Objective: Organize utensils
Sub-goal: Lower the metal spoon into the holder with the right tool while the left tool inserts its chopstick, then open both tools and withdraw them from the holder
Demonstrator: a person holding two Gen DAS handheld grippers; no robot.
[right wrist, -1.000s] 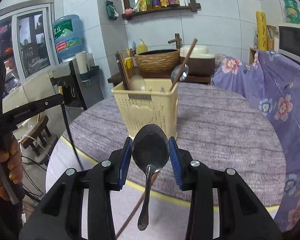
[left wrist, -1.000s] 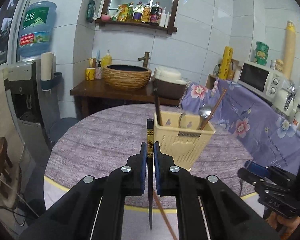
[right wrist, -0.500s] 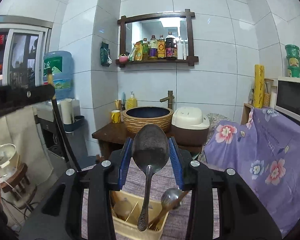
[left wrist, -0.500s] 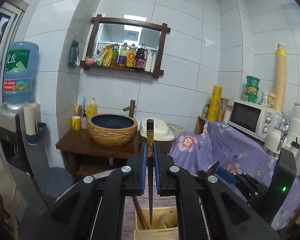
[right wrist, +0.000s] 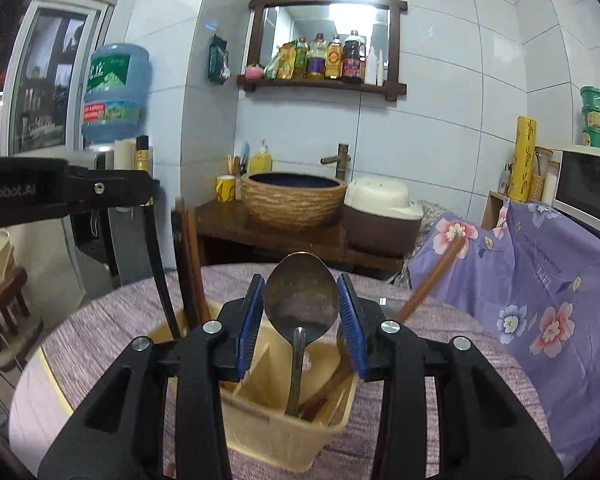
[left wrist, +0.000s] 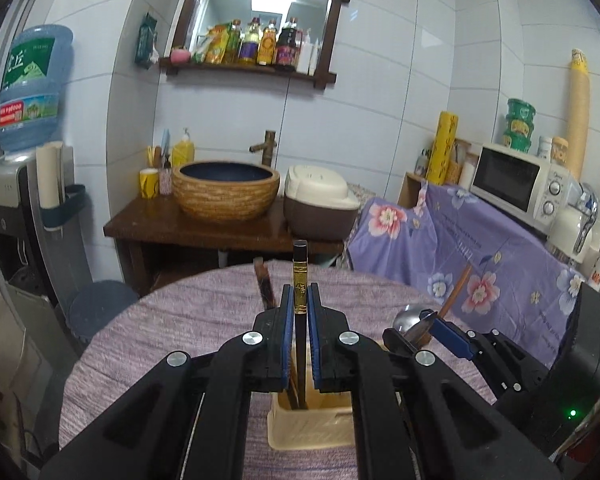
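Observation:
My left gripper point(left wrist: 300, 300) is shut on a black chopstick point(left wrist: 299, 276) with a gold band, held upright, its lower end inside the cream utensil basket point(left wrist: 312, 428). My right gripper point(right wrist: 301, 296) is shut on a metal spoon point(right wrist: 301, 296) by its bowl, the handle hanging down into the basket point(right wrist: 276, 432). The right gripper also shows in the left wrist view point(left wrist: 428, 330). The left gripper point(right wrist: 100, 192) and its chopstick point(right wrist: 156, 256) show at the left of the right wrist view. Brown chopsticks point(right wrist: 188, 264) and a wooden-handled ladle point(right wrist: 432, 276) stand in the basket.
The basket stands on a round table with a purple cloth point(left wrist: 188, 320). Behind are a wooden stand with a woven basin point(left wrist: 226, 190) and a rice cooker point(left wrist: 320, 208). A floral-covered counter with a microwave point(left wrist: 516, 188) is at the right. A water dispenser point(left wrist: 24, 184) is at the left.
Both grippers came down over the basket. The chopstick's tip and the spoon's handle have gone from above the basket into it. Both grips are unchanged.

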